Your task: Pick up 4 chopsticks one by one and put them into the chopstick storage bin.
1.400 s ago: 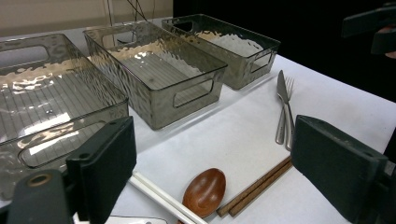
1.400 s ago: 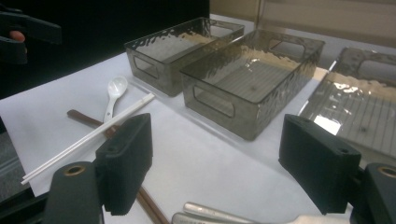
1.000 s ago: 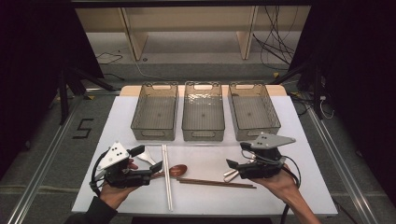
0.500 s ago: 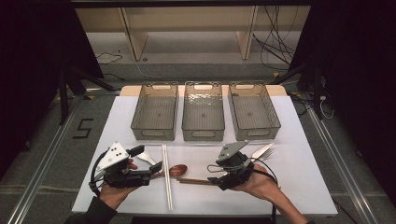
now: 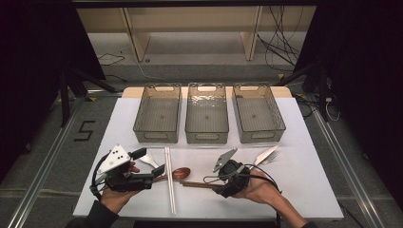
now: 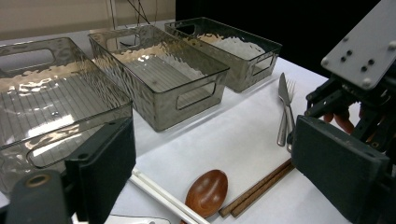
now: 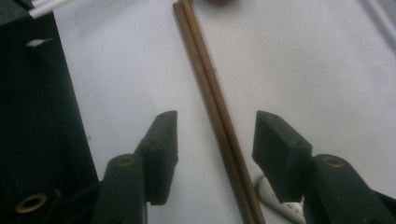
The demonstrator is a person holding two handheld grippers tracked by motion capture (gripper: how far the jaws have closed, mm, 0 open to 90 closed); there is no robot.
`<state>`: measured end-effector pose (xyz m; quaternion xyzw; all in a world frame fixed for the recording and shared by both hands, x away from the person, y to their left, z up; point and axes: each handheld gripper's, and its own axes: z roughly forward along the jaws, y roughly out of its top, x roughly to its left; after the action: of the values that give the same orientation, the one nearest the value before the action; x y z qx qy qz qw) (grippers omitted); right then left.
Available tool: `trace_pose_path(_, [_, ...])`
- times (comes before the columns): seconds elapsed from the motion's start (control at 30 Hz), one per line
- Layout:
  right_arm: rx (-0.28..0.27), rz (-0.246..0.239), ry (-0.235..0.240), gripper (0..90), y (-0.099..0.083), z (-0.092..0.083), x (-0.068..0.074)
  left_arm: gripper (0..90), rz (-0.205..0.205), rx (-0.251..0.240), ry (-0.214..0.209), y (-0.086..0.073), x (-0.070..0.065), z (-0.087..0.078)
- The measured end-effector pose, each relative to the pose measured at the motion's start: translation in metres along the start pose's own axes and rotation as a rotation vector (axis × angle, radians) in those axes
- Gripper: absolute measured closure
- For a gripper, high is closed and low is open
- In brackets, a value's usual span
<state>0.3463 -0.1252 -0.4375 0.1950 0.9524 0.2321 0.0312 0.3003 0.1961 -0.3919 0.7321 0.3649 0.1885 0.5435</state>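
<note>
Three bins (image 5: 206, 114) behind; spoon (image 5: 179, 174) left of chopsticks (image 5: 202, 184); fork (image 5: 267, 155) right.

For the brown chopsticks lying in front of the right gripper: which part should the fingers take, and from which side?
Grip the brown chopsticks across their middle, coming straight down from above. They lie flat on the white table, side by side as a thin pair, so only a pinch across both sticks will lift them together. The right gripper is already placed that way, one of its fingers on each side, jaws just closing but not yet touching.

Dark room, grey floor (image 5: 199, 59), pale wooden shelf unit (image 5: 190, 23) behind table
</note>
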Motion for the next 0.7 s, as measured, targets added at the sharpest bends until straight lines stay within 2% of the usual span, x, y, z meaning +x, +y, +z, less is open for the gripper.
trace_pose_path(0.1, [0.032,-0.015,-0.004,56.0,-0.001,0.004,-0.001,13.4,0.000,0.000,-0.001,0.000,0.000,0.000])
trace_pose_path(0.3, [0.087,-0.011,0.001,60.6,-0.004,0.010,-0.003,13.4,0.000,-0.004,0.000,0.000,0.000,-0.002])
trace_pose_path(0.47, [0.108,-0.020,0.002,62.7,-0.004,0.015,-0.003,13.3,0.004,-0.001,-0.005,0.000,0.000,-0.001])
trace_pose_path(0.53, [0.118,-0.045,0.000,63.0,-0.004,0.017,-0.003,13.3,0.004,-0.004,-0.008,0.000,0.000,-0.002])
trace_pose_path(0.7, [0.140,-0.044,-0.012,66.5,-0.003,0.020,-0.002,13.2,0.005,-0.005,-0.012,0.000,0.000,-0.002])
